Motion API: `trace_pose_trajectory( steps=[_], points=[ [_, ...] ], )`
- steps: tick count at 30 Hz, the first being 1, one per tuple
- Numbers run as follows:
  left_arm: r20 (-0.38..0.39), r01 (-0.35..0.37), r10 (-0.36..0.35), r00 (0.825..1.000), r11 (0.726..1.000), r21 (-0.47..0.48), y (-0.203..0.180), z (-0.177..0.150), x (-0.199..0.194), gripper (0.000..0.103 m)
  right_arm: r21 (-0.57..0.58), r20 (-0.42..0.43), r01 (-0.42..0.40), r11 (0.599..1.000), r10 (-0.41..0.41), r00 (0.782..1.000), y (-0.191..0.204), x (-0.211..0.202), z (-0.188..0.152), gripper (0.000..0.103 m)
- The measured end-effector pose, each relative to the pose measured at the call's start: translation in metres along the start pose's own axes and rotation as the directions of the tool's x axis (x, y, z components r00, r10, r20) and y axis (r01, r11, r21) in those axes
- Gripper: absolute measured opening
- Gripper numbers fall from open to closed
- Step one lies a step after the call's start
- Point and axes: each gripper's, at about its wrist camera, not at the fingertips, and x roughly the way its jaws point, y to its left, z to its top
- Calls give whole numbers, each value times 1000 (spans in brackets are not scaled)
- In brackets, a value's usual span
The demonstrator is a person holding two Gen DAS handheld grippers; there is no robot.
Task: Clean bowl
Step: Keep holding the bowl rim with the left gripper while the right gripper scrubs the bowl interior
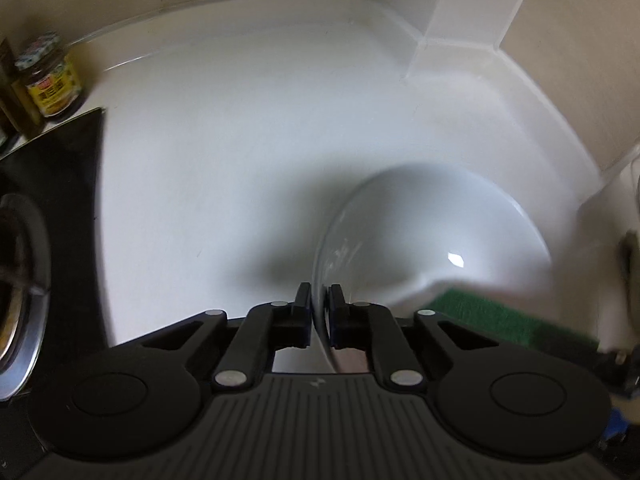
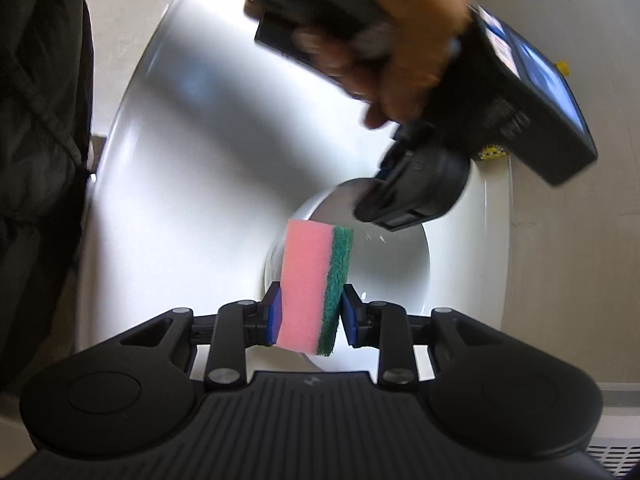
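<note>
A white bowl (image 1: 440, 224) is held by its rim above the white counter. My left gripper (image 1: 319, 300) is shut on the bowl's rim. The bowl also shows in the right wrist view (image 2: 396, 264), with the left gripper (image 2: 416, 196) at its far rim. My right gripper (image 2: 310, 304) is shut on a pink sponge with a green scouring side (image 2: 308, 284), which reaches into the bowl. The sponge's green side shows at the lower right of the left wrist view (image 1: 500, 316).
A white counter (image 1: 240, 140) runs to a tiled wall corner. A jar with a yellow label (image 1: 50, 76) stands at the far left. A black stove with a metal burner ring (image 1: 24, 264) lies left. The person's hand (image 2: 400, 32) grips the left tool.
</note>
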Motion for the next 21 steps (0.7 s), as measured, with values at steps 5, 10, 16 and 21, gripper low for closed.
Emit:
trace_pose_trajectory(
  steps=[5, 10, 16, 21],
  points=[
    [43, -17, 22, 999, 993, -119, 4, -35, -24, 20, 26, 6, -4, 1000, 4, 1000, -2, 15, 4, 26],
    [52, -50, 61, 997, 980, -192, 2, -58, -29, 20, 54, 29, 4, 999, -6, 1000, -5, 8, -1, 26],
    [6, -27, 27, 1000, 1000, -6, 0, -21, -8, 13, 18, 72, -19, 1000, 17, 997, -4, 3, 1, 26],
    [-1, -25, 25, 1000, 999, 20, -7, 1, -4, 11, -13, 8, -16, 1000, 16, 1000, -15, -21, -21, 26]
  ],
)
